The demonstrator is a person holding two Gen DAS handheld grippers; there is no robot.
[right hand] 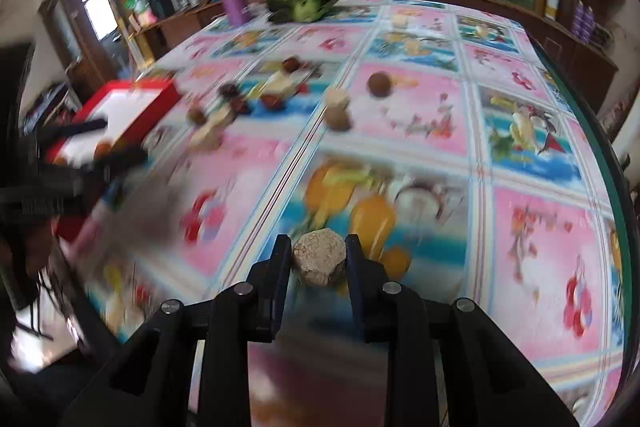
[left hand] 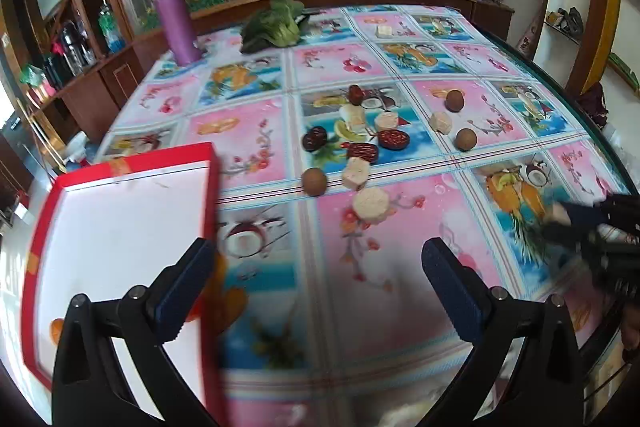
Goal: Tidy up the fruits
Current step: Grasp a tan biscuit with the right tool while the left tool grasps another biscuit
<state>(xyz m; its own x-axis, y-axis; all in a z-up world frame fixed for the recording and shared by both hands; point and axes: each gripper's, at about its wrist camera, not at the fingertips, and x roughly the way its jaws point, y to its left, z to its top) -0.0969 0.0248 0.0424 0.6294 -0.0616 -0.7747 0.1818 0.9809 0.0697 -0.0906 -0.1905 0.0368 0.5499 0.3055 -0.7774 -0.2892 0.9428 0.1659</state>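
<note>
Right gripper [right hand: 319, 259] clenched on a pale chunk [right hand: 319, 261]; left gripper [left hand: 318, 279] released, empty, beside the red tray [left hand: 120, 167]; crumbly chunk could slip or break if squeezed harder.

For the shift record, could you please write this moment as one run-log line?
left gripper: open, empty, beside red box | right gripper: shut on beige piece, above table | loose fruit: on table

Glossy printed tablecloth [left hand: 320, 235], rough grainy cake [right hand: 319, 258], matt black jaws.
</note>
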